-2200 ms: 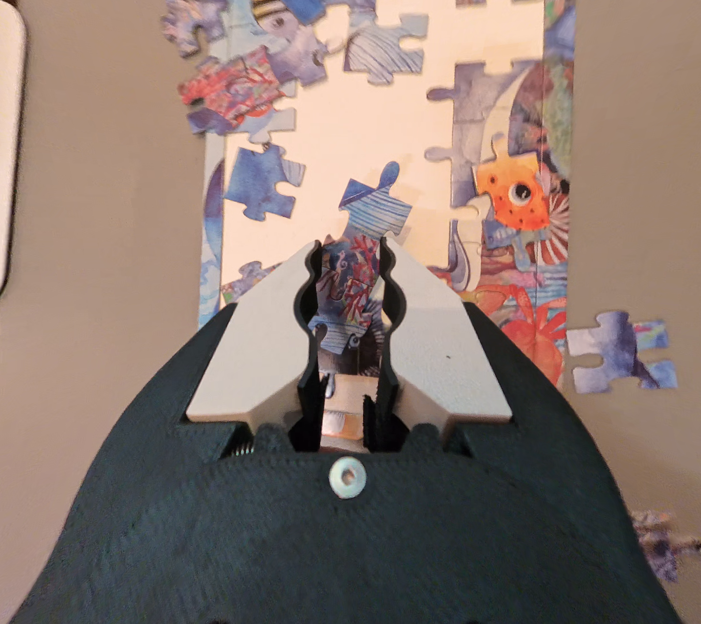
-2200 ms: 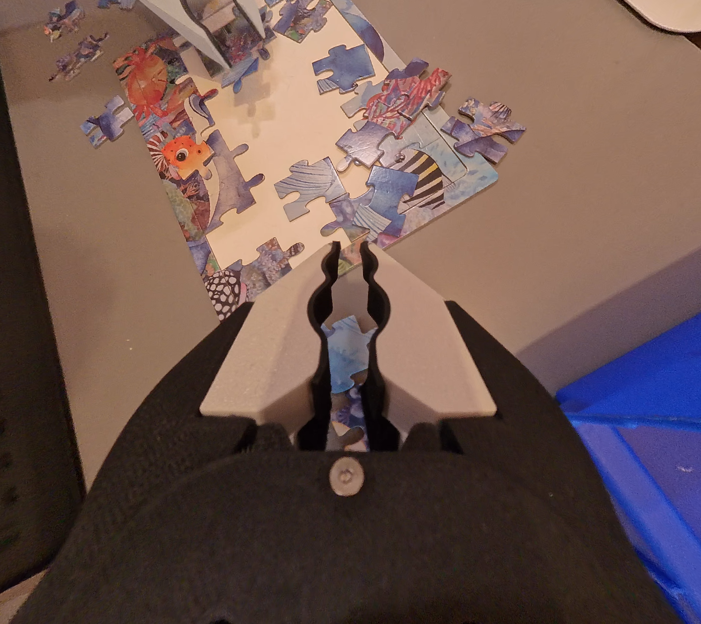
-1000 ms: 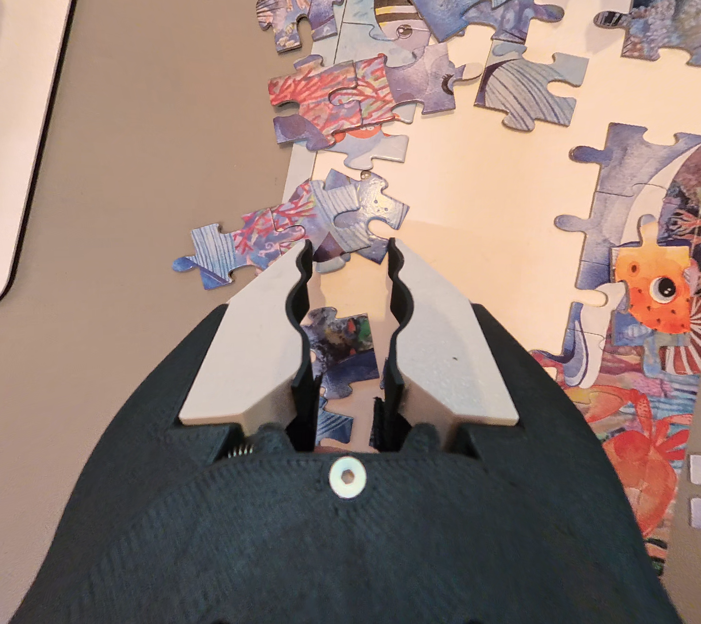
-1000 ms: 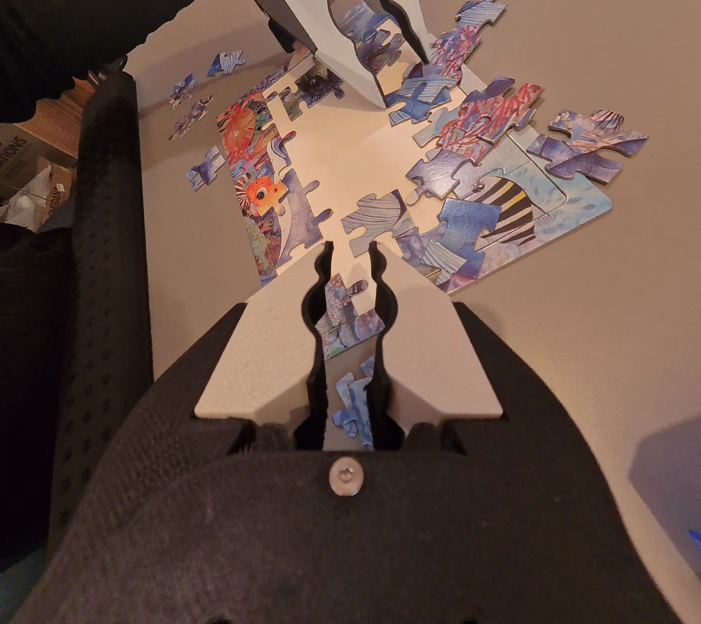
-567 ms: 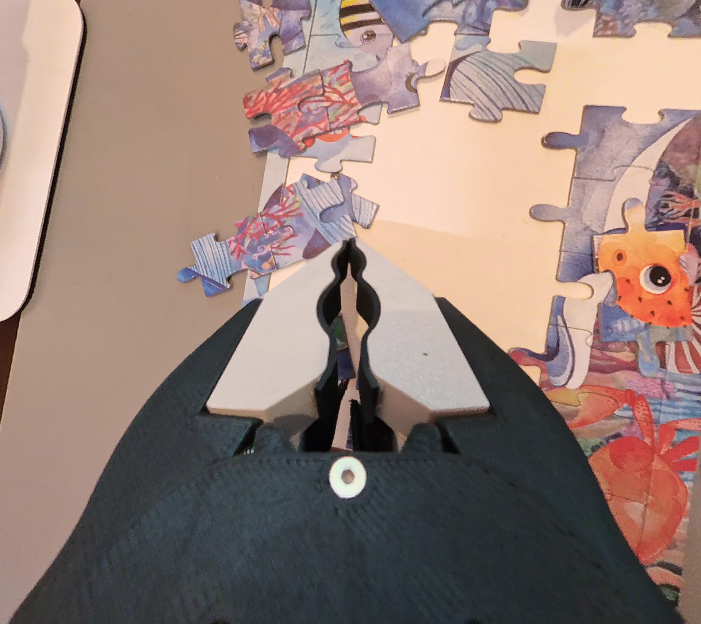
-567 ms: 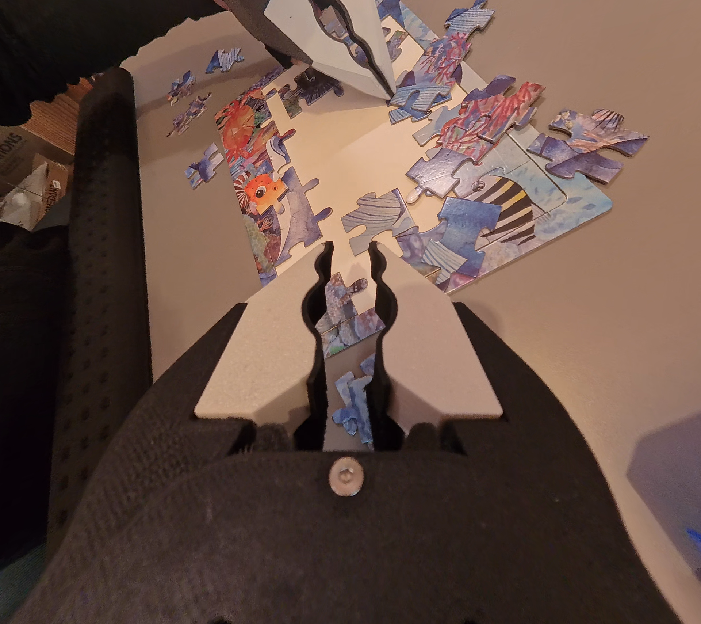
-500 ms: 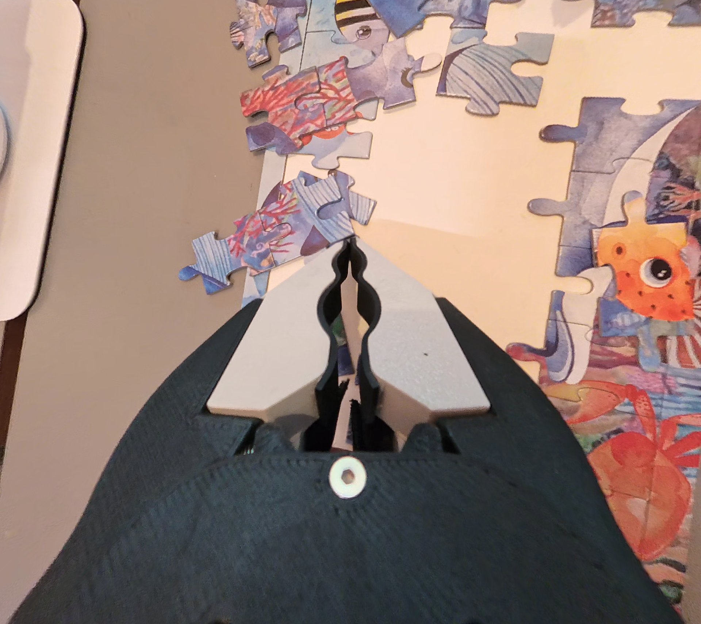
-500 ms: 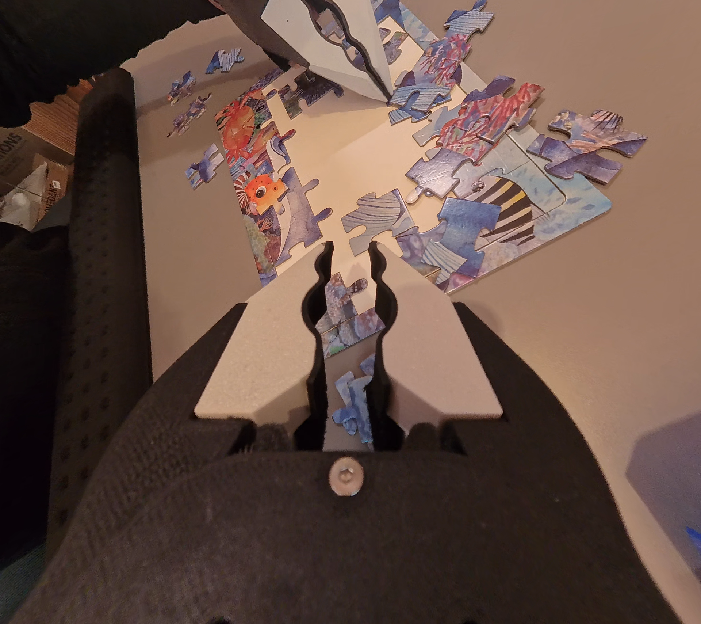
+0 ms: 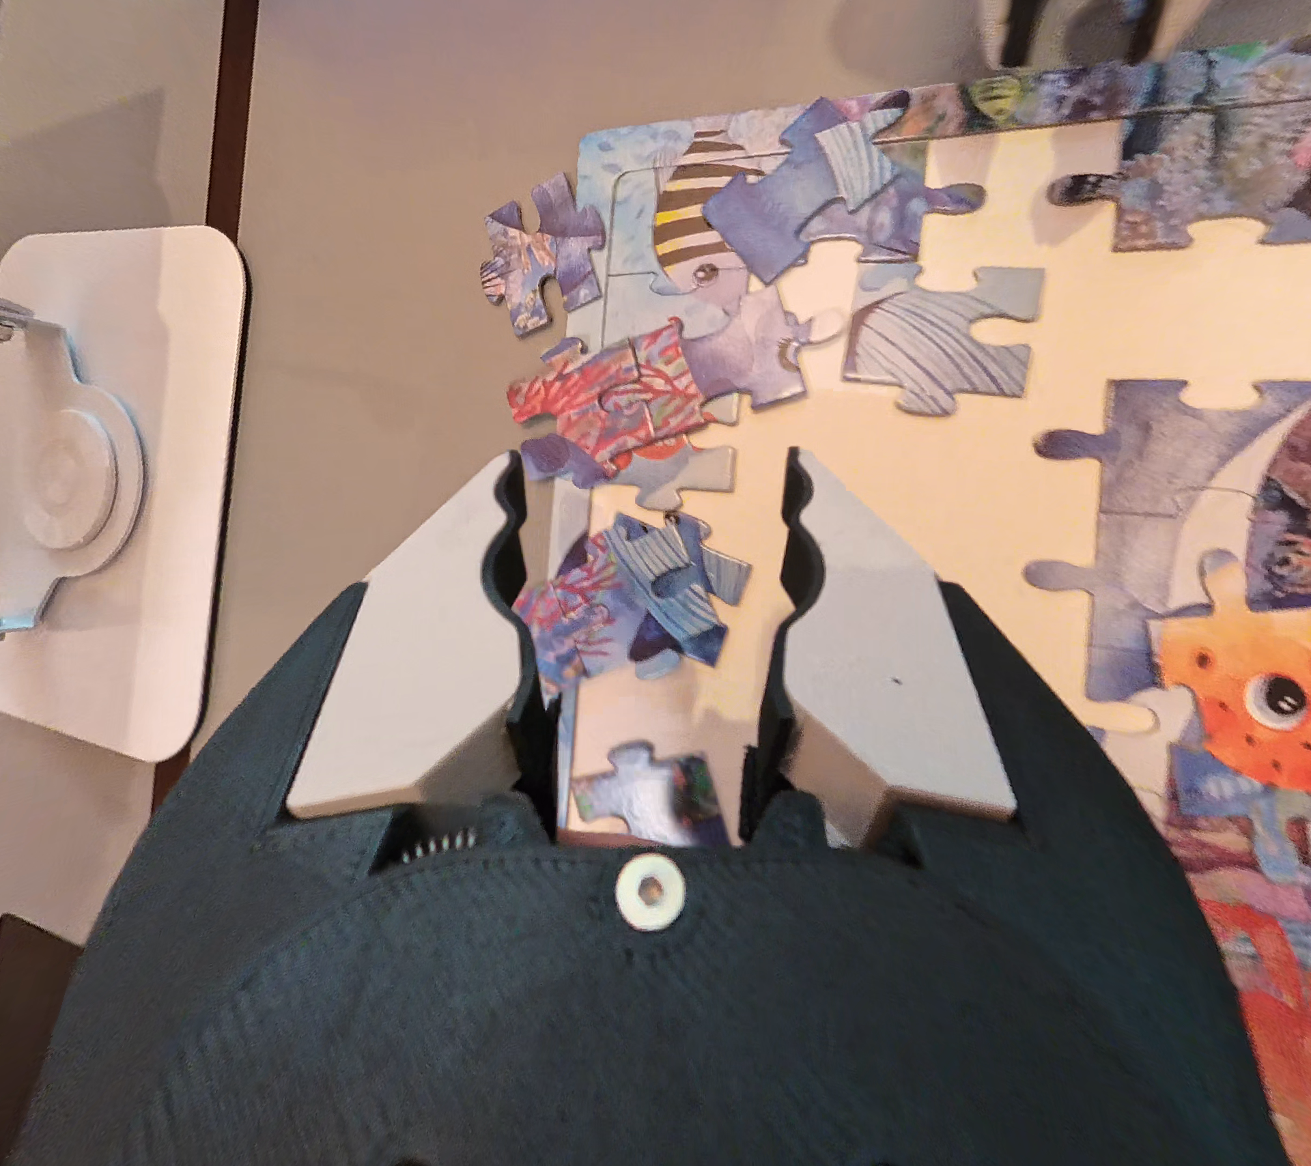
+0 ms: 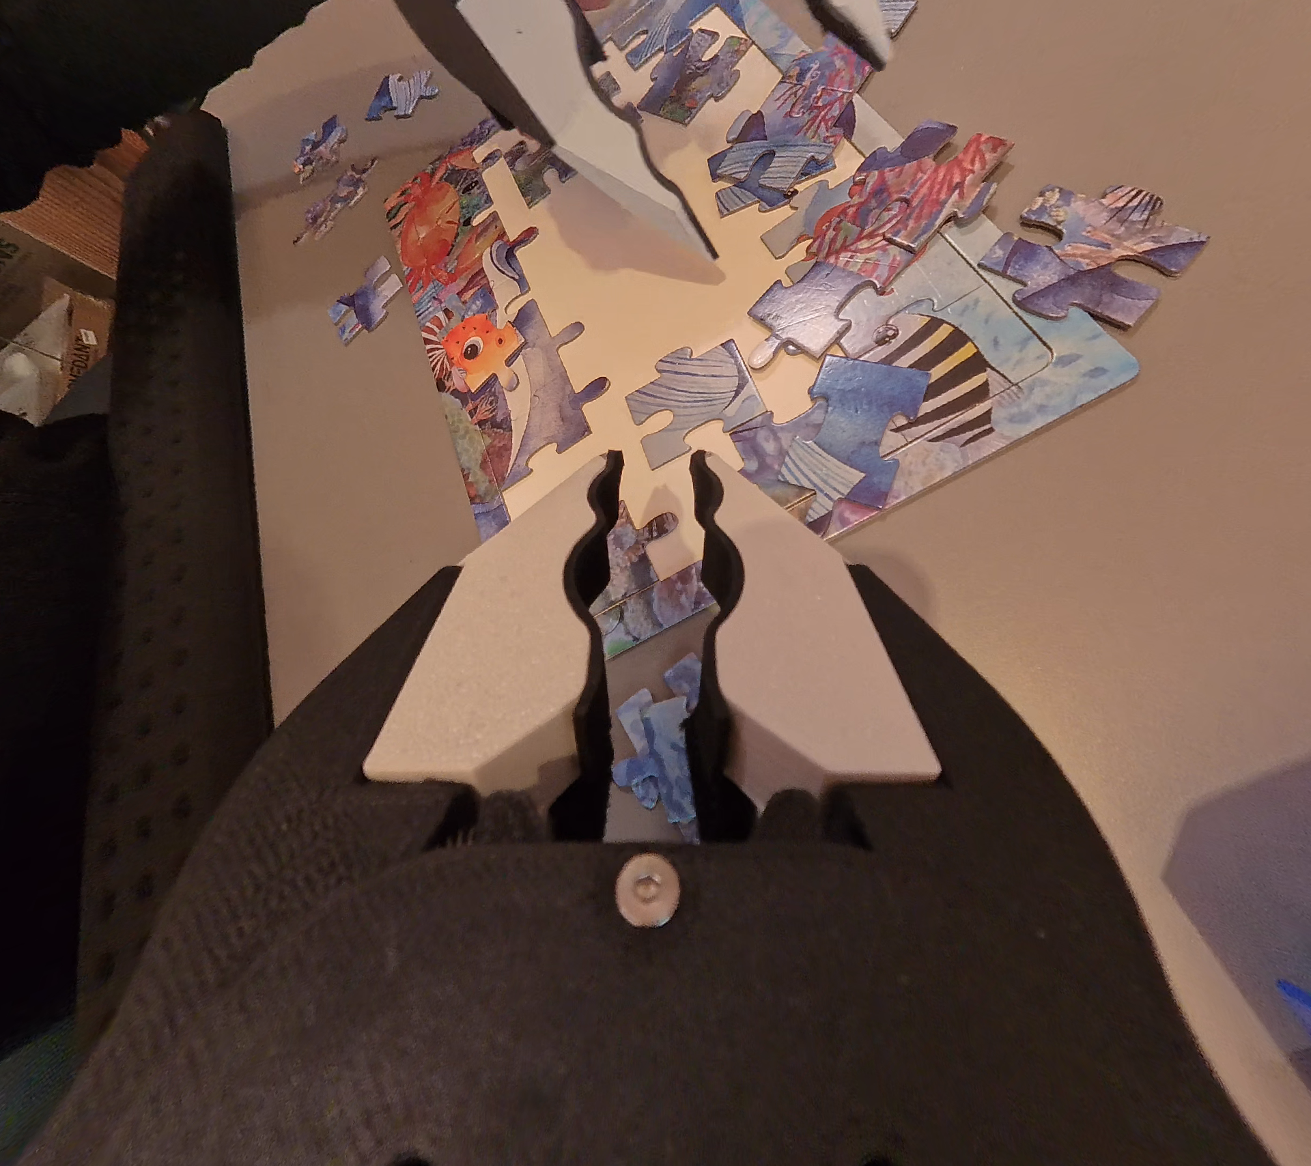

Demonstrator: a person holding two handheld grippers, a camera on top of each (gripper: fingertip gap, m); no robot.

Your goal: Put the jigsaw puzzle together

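The left tool (image 9: 649, 465) hangs spread over a blue-striped, coral-patterned cardboard puzzle piece (image 9: 638, 600) — mid-placement, I judge — next, seating it flat.

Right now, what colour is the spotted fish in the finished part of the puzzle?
Orange with dark spots; the fish shows best in the left wrist view.

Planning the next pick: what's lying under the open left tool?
A loose clump of blue-striped and red-coral pieces lies on the puzzle tray between the left tool fingers. Anything beneath the clump is hidden.
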